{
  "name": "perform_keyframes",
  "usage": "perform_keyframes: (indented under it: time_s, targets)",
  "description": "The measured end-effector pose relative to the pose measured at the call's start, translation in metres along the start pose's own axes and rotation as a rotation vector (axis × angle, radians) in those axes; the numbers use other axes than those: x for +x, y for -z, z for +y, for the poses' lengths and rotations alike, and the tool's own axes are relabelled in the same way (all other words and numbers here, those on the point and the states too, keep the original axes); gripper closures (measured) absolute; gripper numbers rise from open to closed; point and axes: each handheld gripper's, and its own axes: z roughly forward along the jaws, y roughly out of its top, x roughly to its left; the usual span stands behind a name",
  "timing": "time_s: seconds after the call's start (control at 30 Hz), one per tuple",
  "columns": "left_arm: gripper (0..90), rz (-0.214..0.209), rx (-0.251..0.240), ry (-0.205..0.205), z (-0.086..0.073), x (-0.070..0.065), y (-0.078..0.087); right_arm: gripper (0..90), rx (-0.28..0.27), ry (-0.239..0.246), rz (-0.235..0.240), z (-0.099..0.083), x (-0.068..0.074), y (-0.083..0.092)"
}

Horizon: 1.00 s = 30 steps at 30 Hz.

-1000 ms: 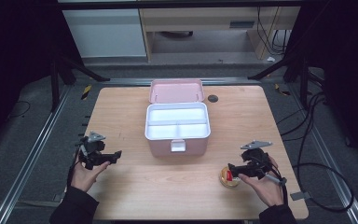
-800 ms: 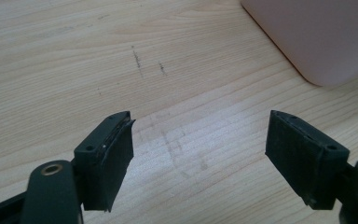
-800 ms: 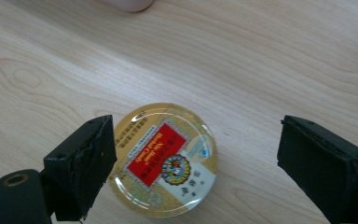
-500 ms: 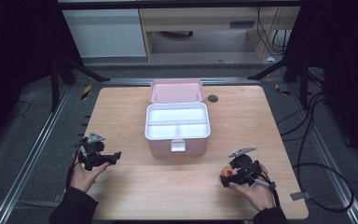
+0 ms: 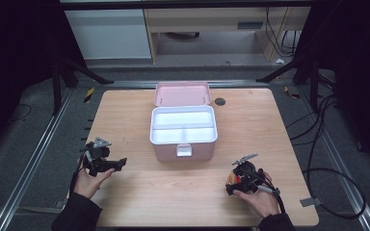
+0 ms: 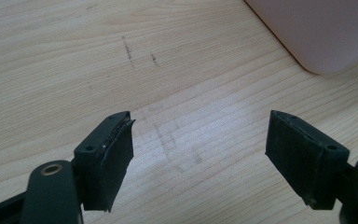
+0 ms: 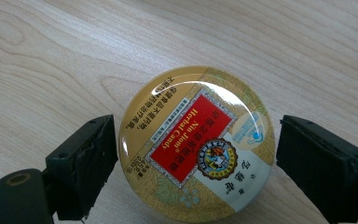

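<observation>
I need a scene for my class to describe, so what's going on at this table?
A person works with a claw in each hand. The right claw is open around a round candy tin lying flat on the table, one jaw on each side, not yet clamped. The left claw is open over bare wood. A pink box sits open mid-table.

In the high view the tin (image 5: 231,178) is mostly hidden behind the right gripper (image 5: 234,183), its label too small to read. In the right gripper view the tin's (image 7: 196,144) lower rim runs off the bottom edge. The left gripper view cuts the pink box (image 6: 324,30) to one corner
</observation>
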Motion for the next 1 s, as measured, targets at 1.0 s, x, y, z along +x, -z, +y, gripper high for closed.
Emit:
perform_keyframes:
  time_s: [1.0]
  targets:
    - [22.9,-0.005,0.019,-0.012,0.000,-0.002,-0.002,20.3,0.015,-0.205,-0.138,-0.024,-0.081,0.010]
